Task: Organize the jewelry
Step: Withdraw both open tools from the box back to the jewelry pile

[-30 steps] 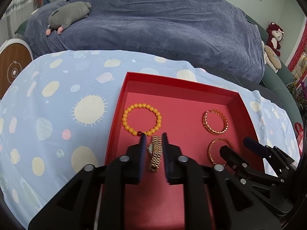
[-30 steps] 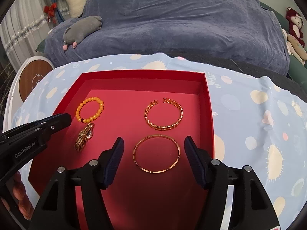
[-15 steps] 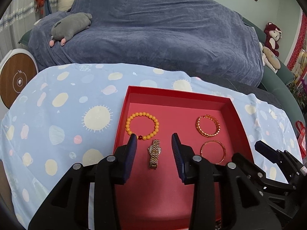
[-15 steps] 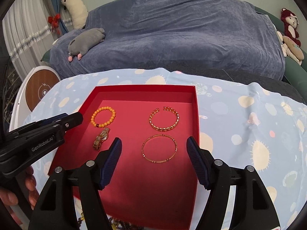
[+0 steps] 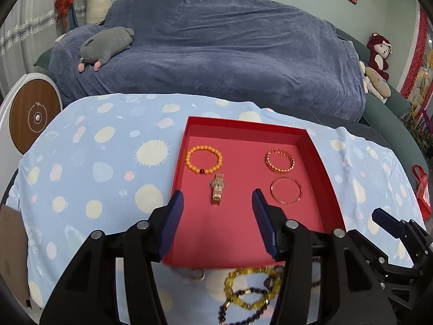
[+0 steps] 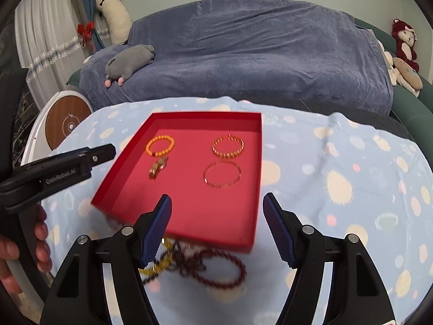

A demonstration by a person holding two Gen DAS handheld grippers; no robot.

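Both grippers hover above the red tray (image 5: 319, 162), nothing held.

Left gripper (image 5: 217, 203) jaws are opening over the gold watch (image 5: 218, 188); right gripper (image 6: 216, 205) jaws stand wide apart. Orange bead bracelet (image 5: 204, 159), chain bangle (image 5: 280, 160) and thin bangle (image 5: 286, 190) lie in the tray; tangled bead strands (image 6: 205, 265) sit on the table just beside its near edge.

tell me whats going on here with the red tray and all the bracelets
A person with a gripper in each hand is sorting jewelry into a red tray on a spotted cloth. Four pieces lie in it: an orange bead bracelet, a gold watch, a chain bangle and a thin bangle. The left gripper is opening with nothing between its jaws; the right gripper is open and empty. A tangle of bead bracelets waits outside the tray.
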